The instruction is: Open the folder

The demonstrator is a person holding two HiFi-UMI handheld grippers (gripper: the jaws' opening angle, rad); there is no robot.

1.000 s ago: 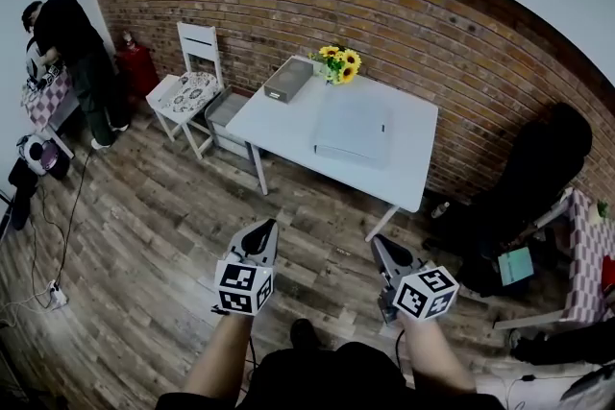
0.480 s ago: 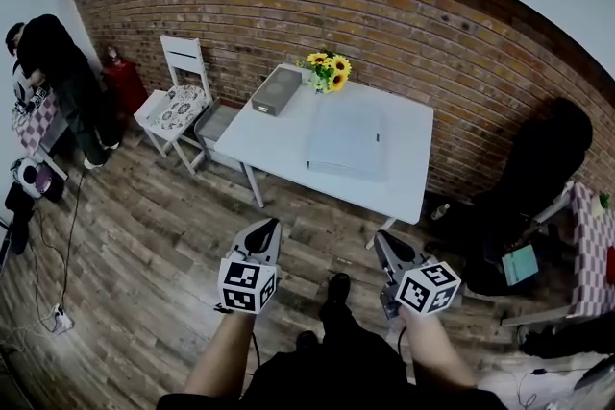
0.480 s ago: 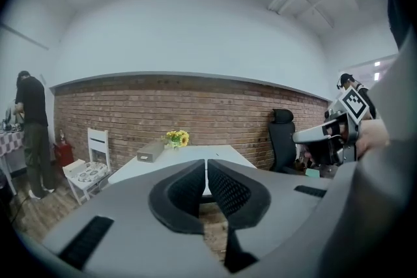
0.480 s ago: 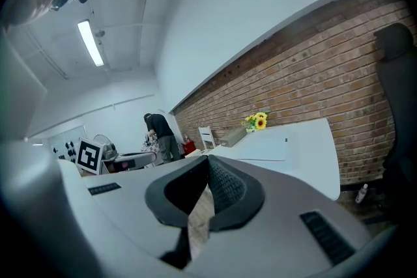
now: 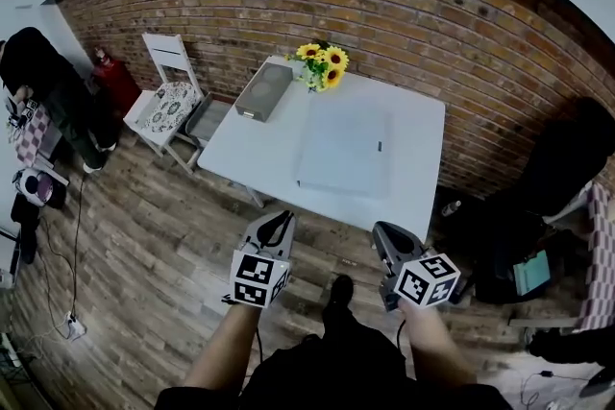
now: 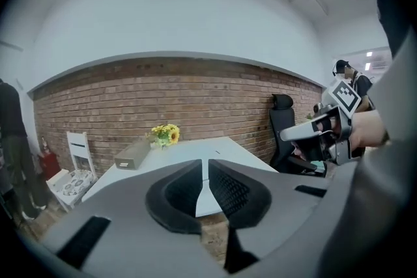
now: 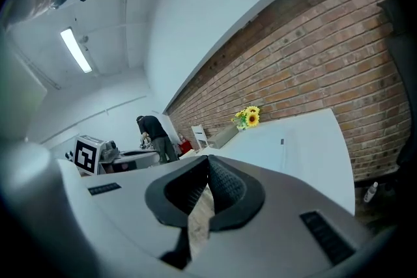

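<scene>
A pale grey folder (image 5: 344,149) lies shut and flat on the white table (image 5: 252,156), with a small dark clasp near its right edge. The right gripper view shows the folder (image 7: 292,140) ahead of the jaws. My left gripper (image 5: 279,225) hangs over the wooden floor just short of the table's near edge, jaws shut on nothing; its tips meet in its own view (image 6: 203,165). My right gripper (image 5: 386,236) is level with it to the right, near the table's front right corner, also shut and empty (image 7: 207,163). Neither gripper touches the folder.
A grey box (image 5: 263,91) and a bunch of sunflowers (image 5: 322,64) stand at the table's far left, by the brick wall. A white chair (image 5: 165,96) stands to the left, a black office chair (image 5: 567,170) to the right. A person (image 5: 43,86) stands at the far left.
The table and folder have come nearer and grown larger in the head view. Both grippers have moved forward over the floor toward the table's near edge, still shut.
</scene>
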